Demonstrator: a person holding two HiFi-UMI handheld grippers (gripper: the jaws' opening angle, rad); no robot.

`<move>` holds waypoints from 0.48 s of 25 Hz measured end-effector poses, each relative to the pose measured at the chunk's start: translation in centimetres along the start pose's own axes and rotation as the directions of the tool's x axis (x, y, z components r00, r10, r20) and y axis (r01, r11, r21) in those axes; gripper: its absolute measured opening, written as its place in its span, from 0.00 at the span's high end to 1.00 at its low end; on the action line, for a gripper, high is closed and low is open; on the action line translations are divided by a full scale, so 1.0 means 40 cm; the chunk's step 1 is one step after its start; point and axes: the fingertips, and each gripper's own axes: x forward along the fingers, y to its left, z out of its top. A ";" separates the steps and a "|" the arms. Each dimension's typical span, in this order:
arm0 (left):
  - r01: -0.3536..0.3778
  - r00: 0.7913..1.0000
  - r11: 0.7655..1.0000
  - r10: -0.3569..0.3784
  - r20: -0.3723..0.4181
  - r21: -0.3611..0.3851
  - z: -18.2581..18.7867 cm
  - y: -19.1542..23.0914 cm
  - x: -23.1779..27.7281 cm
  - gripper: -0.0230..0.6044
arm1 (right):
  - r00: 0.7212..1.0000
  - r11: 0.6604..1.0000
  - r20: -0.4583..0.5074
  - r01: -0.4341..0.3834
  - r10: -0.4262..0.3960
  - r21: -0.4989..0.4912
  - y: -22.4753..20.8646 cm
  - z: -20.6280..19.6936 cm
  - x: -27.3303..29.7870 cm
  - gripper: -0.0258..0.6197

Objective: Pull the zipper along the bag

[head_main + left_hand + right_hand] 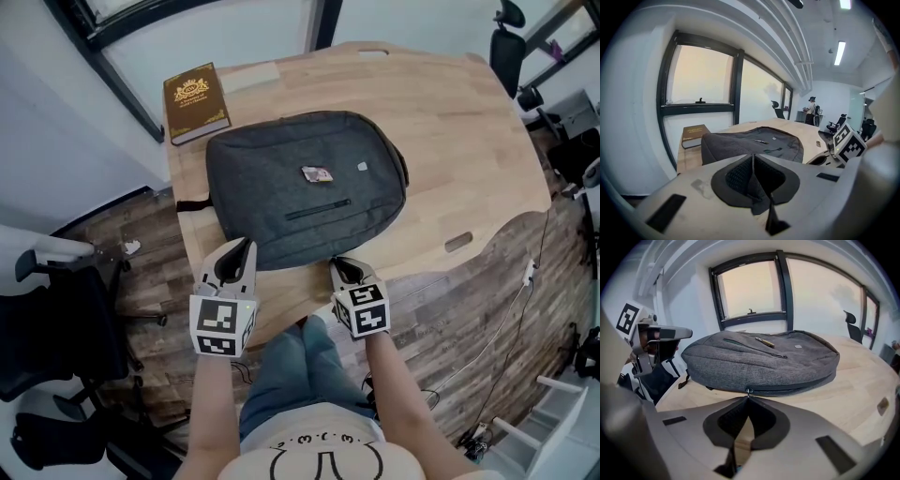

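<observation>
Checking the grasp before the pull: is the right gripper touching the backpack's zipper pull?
Touching. The right gripper view shows the right gripper shut on the zipper pull at the backpack's near edge.

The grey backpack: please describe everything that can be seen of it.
The backpack is dark grey woven fabric, rounded, lying flat, front up, on the wooden table. Its front shows a short pocket zipper, a small pale label and a small badge. A main zipper runs along its side; the right gripper is shut on the zipper pull at the near edge.
</observation>
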 end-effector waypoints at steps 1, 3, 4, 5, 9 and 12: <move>0.010 1.000 1.000 -0.011 -0.011 -0.001 -0.008 -0.007 0.006 0.92 | 1.000 1.000 -0.003 -0.002 0.002 0.017 0.001 -0.001 0.005 0.88; 0.026 0.999 1.000 -0.026 -0.042 0.016 -0.025 -0.021 0.016 0.92 | 1.000 0.999 -0.023 0.007 -0.006 0.033 -0.002 -0.008 0.011 0.88; 0.031 0.998 0.999 -0.030 -0.060 0.029 -0.034 -0.028 0.021 0.92 | 0.999 0.999 -0.041 0.016 -0.015 0.032 -0.006 -0.014 0.011 0.88; 0.035 0.997 0.999 -0.032 -0.076 0.034 -0.043 -0.032 0.026 0.92 | 0.998 0.999 -0.057 0.024 -0.023 0.031 -0.011 -0.018 0.010 0.88; 0.037 0.989 0.999 -0.033 -0.144 0.029 -0.080 -0.026 0.040 0.92 | 0.994 0.999 -0.102 0.037 -0.033 0.032 -0.017 -0.026 0.003 0.88; 0.005 0.978 0.997 0.012 -0.207 0.081 -0.118 -0.022 0.054 0.92 | 0.992 0.999 -0.122 0.044 -0.041 0.019 -0.019 -0.030 0.003 0.88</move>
